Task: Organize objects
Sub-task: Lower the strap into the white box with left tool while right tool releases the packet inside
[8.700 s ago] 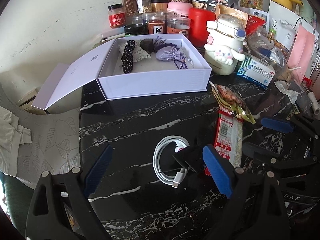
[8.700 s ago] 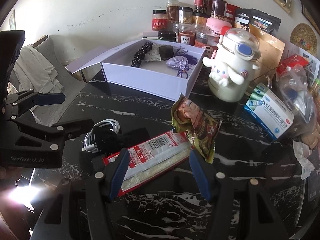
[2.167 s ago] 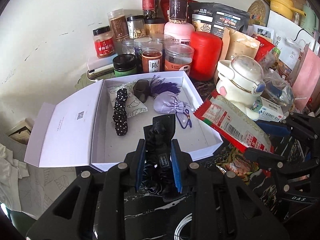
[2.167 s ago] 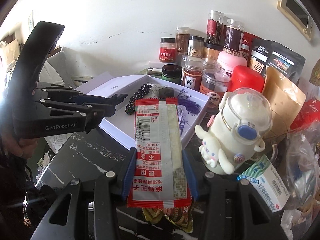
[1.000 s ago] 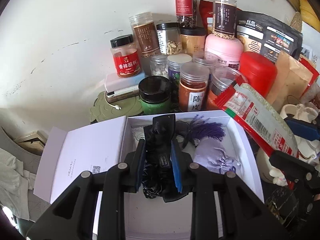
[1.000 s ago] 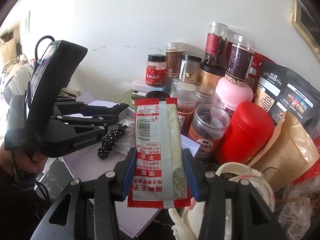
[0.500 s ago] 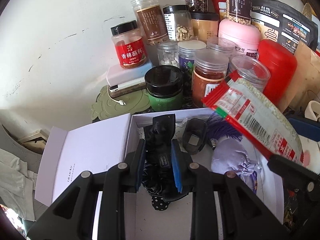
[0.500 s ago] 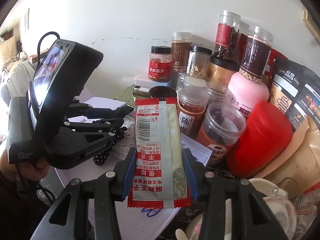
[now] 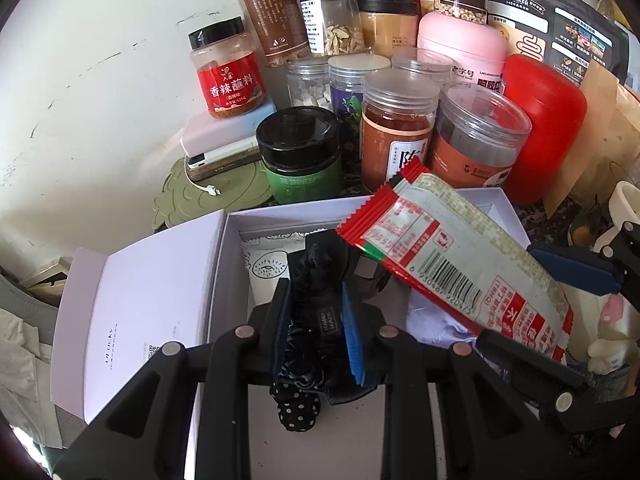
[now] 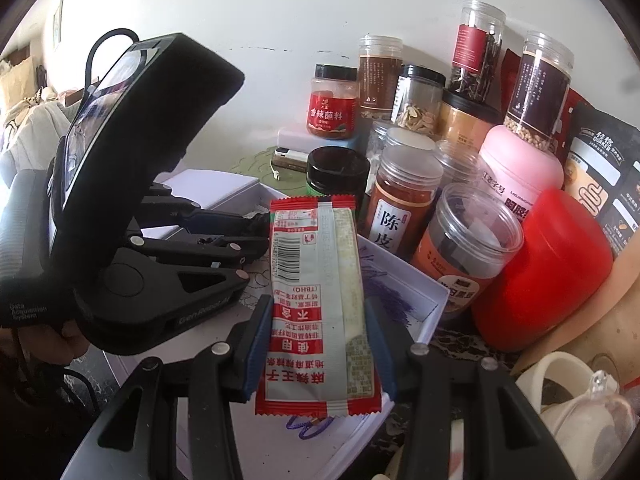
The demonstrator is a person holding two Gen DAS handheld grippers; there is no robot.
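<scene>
My left gripper [image 9: 316, 320] is shut on a black bow tie [image 9: 320, 276] and holds it over the far left part of the open white box [image 9: 224, 248]. My right gripper [image 10: 316, 340] is shut on a red and white snack packet [image 10: 316, 292], held over the box's right side [image 10: 424, 288]. The packet also shows in the left wrist view [image 9: 452, 256], with the right gripper's blue pad [image 9: 572, 268] beside it. In the box lie a black polka-dot scrunchie [image 9: 298, 412], a lilac pouch [image 9: 436, 324] and a white printed sachet [image 9: 268, 264].
Several jars crowd the wall behind the box: a green jar with a black lid [image 9: 300, 152], an orange-brown jar [image 9: 396, 128], a red canister [image 9: 548, 124], a pink tub [image 9: 460, 44]. The box lid [image 9: 136, 312] lies open to the left. A white character bottle [image 10: 576, 408] stands at right.
Both grippers have moved further forward and lower over the box, toward the jars. The snack packet now overlaps the box's back right corner. Both grips are unchanged.
</scene>
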